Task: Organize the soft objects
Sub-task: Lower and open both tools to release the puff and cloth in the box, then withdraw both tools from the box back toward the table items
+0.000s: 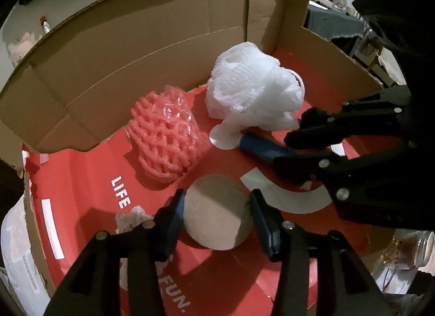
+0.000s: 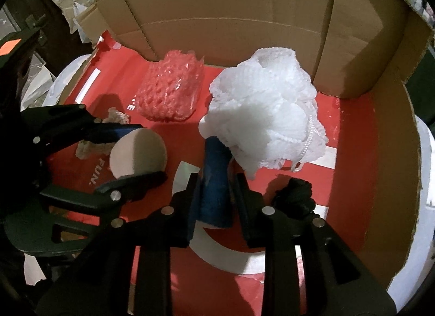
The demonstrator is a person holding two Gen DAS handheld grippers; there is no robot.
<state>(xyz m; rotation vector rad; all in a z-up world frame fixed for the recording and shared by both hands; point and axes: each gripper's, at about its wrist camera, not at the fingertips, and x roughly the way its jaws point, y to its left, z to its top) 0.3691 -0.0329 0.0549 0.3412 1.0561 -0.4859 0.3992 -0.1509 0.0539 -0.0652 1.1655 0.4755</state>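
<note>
Nearest the left camera, the left gripper (image 1: 217, 218) has a white foam disc (image 1: 217, 212) sitting between its jaws. Both pads sit right at the disc's edges, but whether they actually press on it can't be told. The disc is low over the red floor of the cardboard box (image 1: 152, 33), so it looks like it's being set down in there.

The right gripper (image 2: 214, 193) is clamped on a blue roll (image 2: 214, 177), jaws fairly narrow, tips pointing down into the box. The roll's far end is tucked under the white mesh puff (image 2: 269, 120), touching it, probably so the soft stuff ends up bunched together.

Just beside that gripper lies a black clump (image 2: 295, 195). Past the disc there's a pale knit scrap (image 2: 117, 117), and further back a pink foam net (image 2: 171, 90) near the box's back wall.
</note>
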